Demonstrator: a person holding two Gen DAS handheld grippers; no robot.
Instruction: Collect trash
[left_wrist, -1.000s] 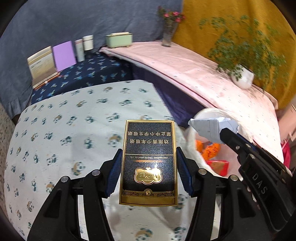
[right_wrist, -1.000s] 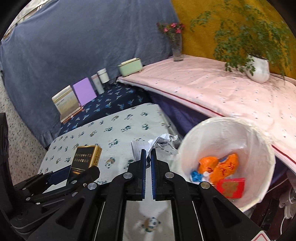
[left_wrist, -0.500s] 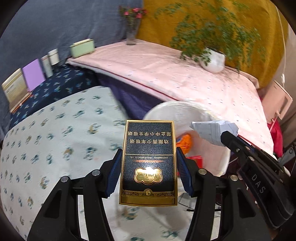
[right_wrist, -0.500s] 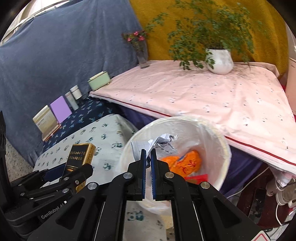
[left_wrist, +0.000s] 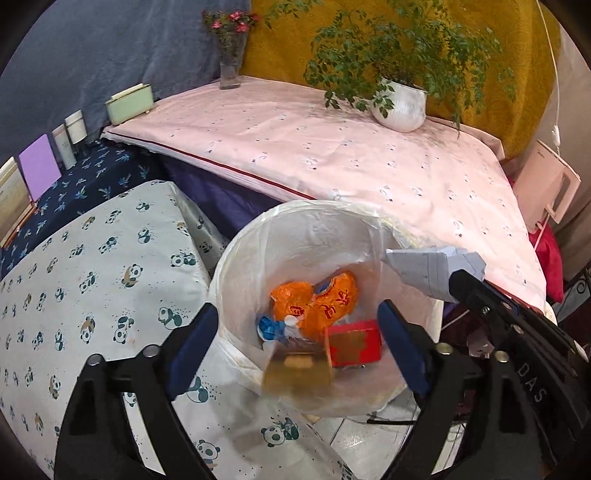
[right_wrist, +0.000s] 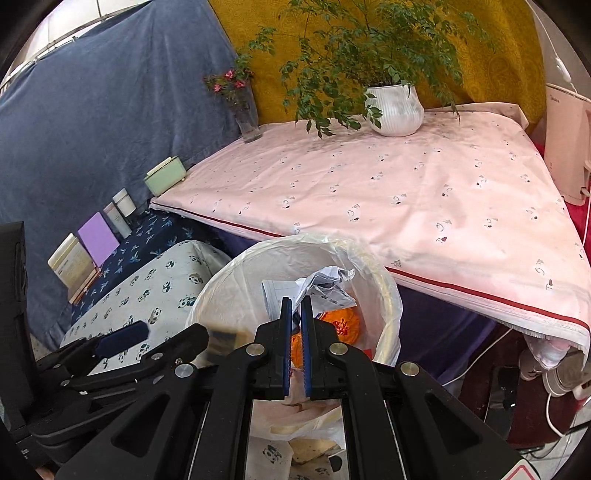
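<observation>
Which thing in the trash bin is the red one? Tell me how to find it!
Find the round white trash bin lined with a clear bag, beside the panda-print cloth. Look at the bottom, just right of the orange wrappers. The red box lies there: it is the only flat, square-cornered red thing with a gold pattern on top.

I see a thin, glossy, crinkled plastic liner (left_wrist: 314, 236) over the bin, with shiny orange foil wrappers (left_wrist: 317, 299) and a red card box (left_wrist: 354, 341) inside. My right gripper (right_wrist: 294, 314) pinches creased matt paper (right_wrist: 314, 284). Both grippers are matt black plastic with blue rubbery pads (left_wrist: 192, 343) on the fingers and bright metal screws. The desk wears smooth panda-print cloth (left_wrist: 92, 266); the pink sheet (left_wrist: 332, 147) looks soft and matt. The plant pot (right_wrist: 395, 110) is ribbed, glazed white.
</observation>
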